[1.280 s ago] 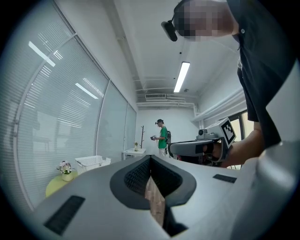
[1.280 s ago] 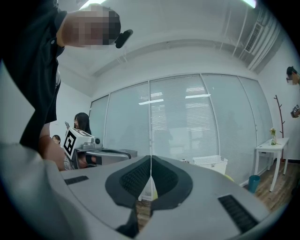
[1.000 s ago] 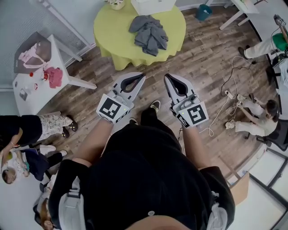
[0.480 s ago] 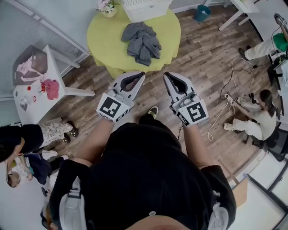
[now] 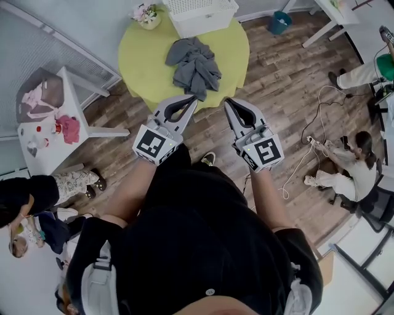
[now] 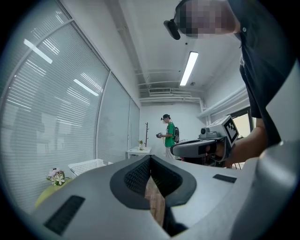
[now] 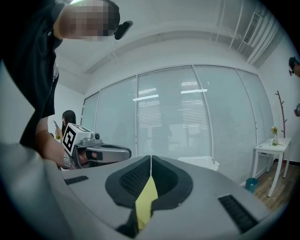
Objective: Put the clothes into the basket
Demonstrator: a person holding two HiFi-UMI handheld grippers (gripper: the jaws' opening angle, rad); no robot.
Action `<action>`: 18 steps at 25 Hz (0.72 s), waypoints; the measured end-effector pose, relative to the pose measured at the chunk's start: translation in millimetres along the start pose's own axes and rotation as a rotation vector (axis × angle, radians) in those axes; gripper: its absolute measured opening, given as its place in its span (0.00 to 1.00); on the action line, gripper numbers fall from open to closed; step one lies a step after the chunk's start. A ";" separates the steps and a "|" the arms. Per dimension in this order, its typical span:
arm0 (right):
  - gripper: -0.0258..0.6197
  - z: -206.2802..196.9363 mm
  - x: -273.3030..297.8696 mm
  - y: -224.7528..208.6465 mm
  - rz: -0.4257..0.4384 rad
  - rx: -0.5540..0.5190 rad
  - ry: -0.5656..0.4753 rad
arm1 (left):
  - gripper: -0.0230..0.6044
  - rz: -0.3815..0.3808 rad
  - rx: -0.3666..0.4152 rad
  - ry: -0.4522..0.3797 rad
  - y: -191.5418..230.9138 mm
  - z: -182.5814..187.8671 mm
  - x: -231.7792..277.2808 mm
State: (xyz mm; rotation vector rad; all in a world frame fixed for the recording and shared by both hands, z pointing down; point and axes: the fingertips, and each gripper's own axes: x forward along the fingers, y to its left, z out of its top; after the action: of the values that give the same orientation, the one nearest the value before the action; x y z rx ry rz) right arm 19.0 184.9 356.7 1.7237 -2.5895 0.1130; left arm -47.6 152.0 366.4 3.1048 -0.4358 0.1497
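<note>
A heap of grey clothes lies on the round yellow-green table. Behind it, at the table's far edge, stands a white basket; it also shows low in the left gripper view as the basket and in the right gripper view as the basket. My left gripper and right gripper are held side by side above the wooden floor, their tips at the table's near edge, short of the clothes. Both are shut with nothing between the jaws.
A flower pot sits on the table's left. A white side table with pink items stands at the left, a teal bin at the top right. Cables and seated people are at the right; more people sit at the lower left.
The table and clothes have come closer to the gripper tips as the person stepped forward. Both grippers kept their pose and stayed shut.
</note>
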 end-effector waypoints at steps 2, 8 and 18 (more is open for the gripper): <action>0.08 -4.8 16.4 -8.5 -0.007 0.006 0.008 | 0.05 -0.003 0.000 0.010 19.1 -7.7 7.1; 0.08 -22.7 70.9 -38.4 -0.053 0.039 0.052 | 0.05 -0.059 -0.001 0.032 74.9 -23.5 32.7; 0.08 -54.7 158.6 -83.3 -0.149 0.093 0.163 | 0.05 -0.172 -0.030 0.053 159.2 -47.9 72.0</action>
State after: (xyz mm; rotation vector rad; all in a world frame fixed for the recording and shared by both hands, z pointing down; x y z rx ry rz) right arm 33.7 11.2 425.1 1.8453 -2.3679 0.3599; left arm -26.9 -20.1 419.3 3.0816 -0.1674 0.2214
